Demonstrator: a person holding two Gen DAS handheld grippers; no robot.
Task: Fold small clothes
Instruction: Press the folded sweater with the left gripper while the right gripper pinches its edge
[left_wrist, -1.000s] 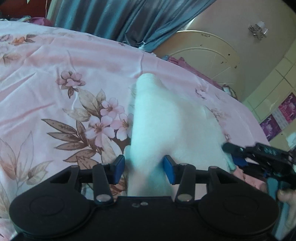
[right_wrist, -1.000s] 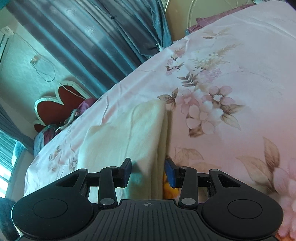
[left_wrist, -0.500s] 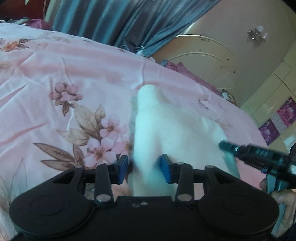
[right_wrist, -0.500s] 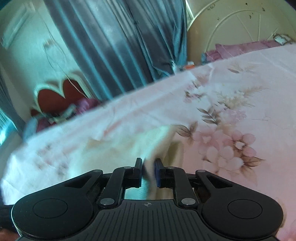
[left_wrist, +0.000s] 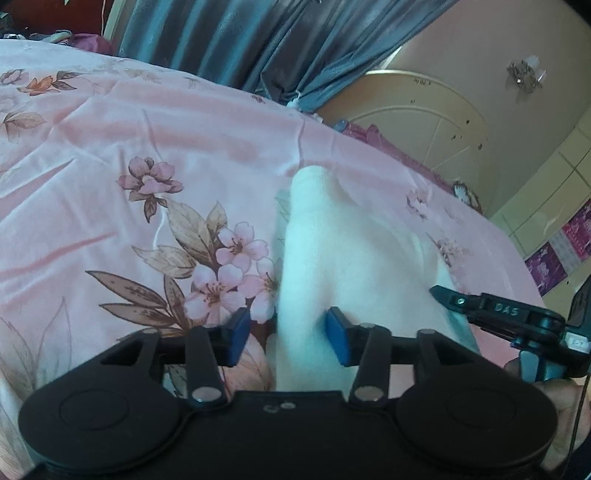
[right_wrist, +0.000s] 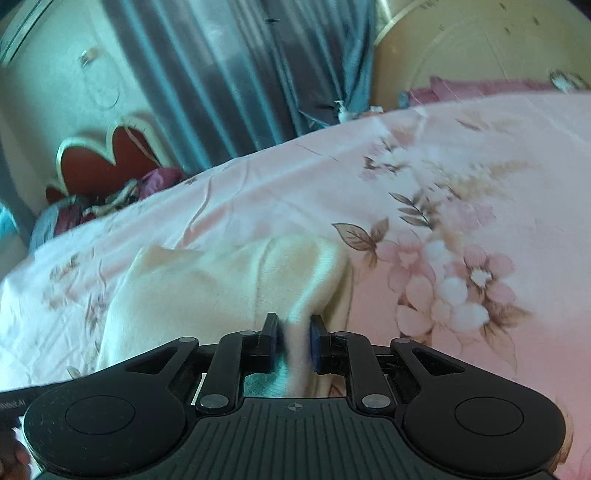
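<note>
Pink floral bedsheet (left_wrist: 110, 155) carries a cream garment (left_wrist: 347, 258). Right tool (right_wrist: 293, 341) is pinched tight on its bunched edge; left tool (left_wrist: 284, 338) has just been widening, pads astride a fold, not pressing.

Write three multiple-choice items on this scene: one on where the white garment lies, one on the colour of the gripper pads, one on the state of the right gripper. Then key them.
1. Where does the white garment lie?
A. on the pink floral bedsheet
B. on a wooden chair
C. in a basket

2. What colour are the pads of the left gripper?
A. red
B. blue
C. yellow

3. What is the state of the right gripper?
A. wide open over bare sheet
B. out of view
C. shut on a fold of the garment

Key: 1 A, the flowered sheet shows all round the cloth; 2 B, both pads are blue; 3 C, its jaws, which have just been closing, pinch cloth between them.
</note>
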